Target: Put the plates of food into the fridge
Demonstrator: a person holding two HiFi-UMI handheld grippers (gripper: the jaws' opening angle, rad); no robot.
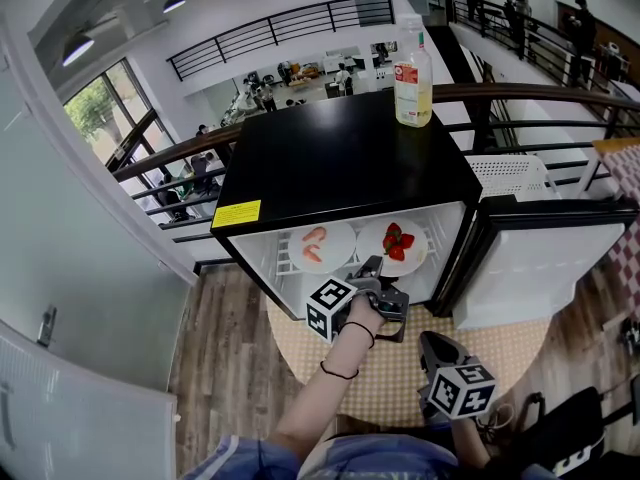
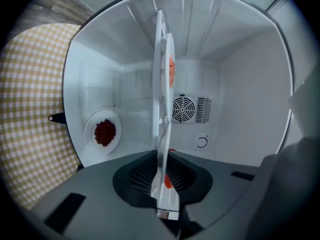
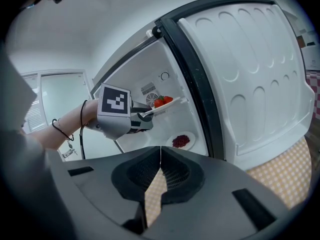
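A black mini fridge [image 1: 340,158] stands open. On its white shelf [image 1: 270,258] lie a plate of shrimp [image 1: 320,245] and a plate of strawberries [image 1: 395,243]. My left gripper [image 1: 372,268] reaches to the shelf's front and is shut on the strawberry plate's near rim. In the left gripper view that rim [image 2: 161,184] runs edge-on between the jaws of the left gripper [image 2: 162,179]. A third plate of dark red berries [image 2: 104,132] sits on the fridge floor. My right gripper [image 1: 432,343] hangs lower, outside the fridge, shut with nothing in it [image 3: 160,159].
The fridge door [image 1: 540,268] swings open to the right. A bottle of yellowish liquid [image 1: 412,83] stands on the fridge top. A checked round mat [image 1: 400,383] lies under the fridge front, on a wood floor. A dark railing [image 1: 520,93] runs behind.
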